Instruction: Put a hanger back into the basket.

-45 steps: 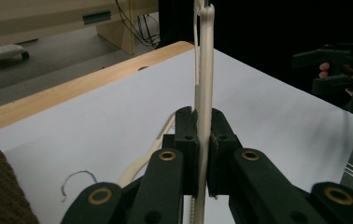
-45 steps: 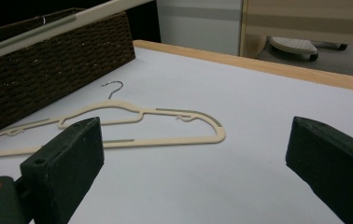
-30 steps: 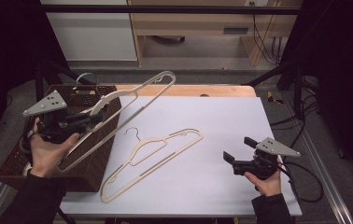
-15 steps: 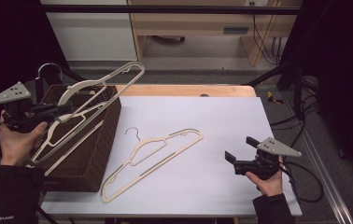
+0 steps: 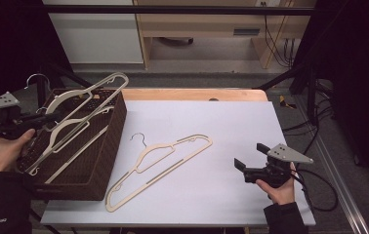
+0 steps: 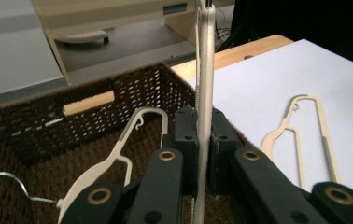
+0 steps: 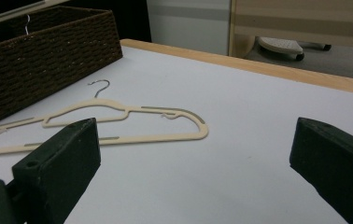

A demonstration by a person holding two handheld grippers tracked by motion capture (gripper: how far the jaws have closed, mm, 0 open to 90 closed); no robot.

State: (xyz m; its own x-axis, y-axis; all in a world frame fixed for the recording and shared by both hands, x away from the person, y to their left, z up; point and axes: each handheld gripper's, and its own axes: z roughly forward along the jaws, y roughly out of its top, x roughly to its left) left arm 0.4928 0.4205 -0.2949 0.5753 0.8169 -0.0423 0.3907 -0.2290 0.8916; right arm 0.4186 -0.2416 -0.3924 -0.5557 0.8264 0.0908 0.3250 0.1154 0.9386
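High view: left gripper (image 5: 51, 117) fingers clamp a hanger (image 5: 87, 95) over the basket (image 5: 108, 146), another hanger (image 5: 65, 134) beneath; right gripper (image 5: 243, 168) fingers wide.

The left gripper (image 5: 43, 117), clamped on a cream plastic clothes hanger (image 5: 87, 97), has swung away from the white tabletop (image 5: 231, 126) to the left and lower, so the hanger now hangs over the dark brown woven wicker basket (image 5: 102, 161), seemingly just above another one lying inside.
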